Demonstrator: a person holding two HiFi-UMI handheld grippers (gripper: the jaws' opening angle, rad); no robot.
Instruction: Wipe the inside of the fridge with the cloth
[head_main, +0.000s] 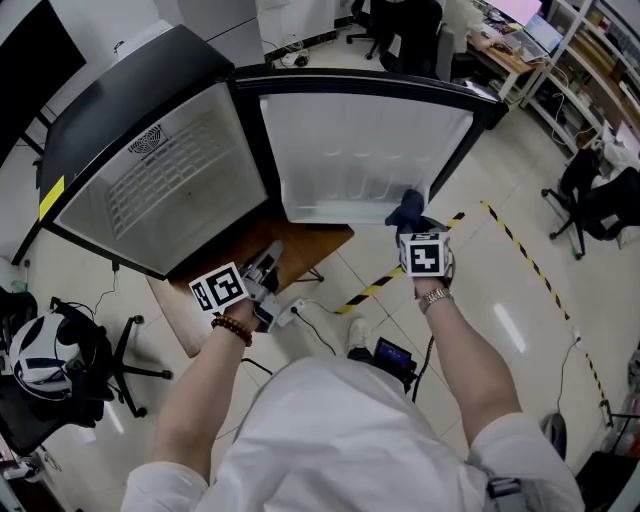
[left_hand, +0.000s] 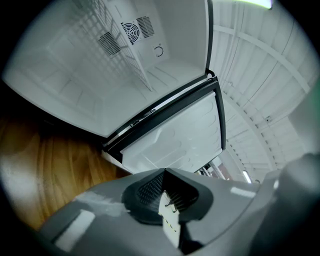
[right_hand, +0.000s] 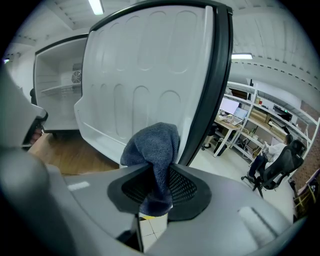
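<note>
A small black fridge (head_main: 120, 110) stands open, its white inside (head_main: 170, 180) with a wire shelf facing me. Its door hangs open to the right and shows the white inner liner (head_main: 360, 150). My right gripper (head_main: 413, 225) is shut on a dark blue cloth (head_main: 405, 210), which is at the lower right corner of the door liner. In the right gripper view the cloth (right_hand: 152, 150) bunches out of the closed jaws in front of the liner (right_hand: 145, 75). My left gripper (head_main: 268, 262) is shut and empty, low before the fridge over the wooden table (head_main: 300, 245).
The fridge sits on the wooden table (left_hand: 45, 165). Black-and-yellow tape (head_main: 520, 245) crosses the tiled floor. Office chairs (head_main: 590, 200) and a desk with shelves (head_main: 530, 40) stand to the right. A chair with a white headset (head_main: 40, 355) is at the left. A cable (head_main: 310, 325) lies under the table.
</note>
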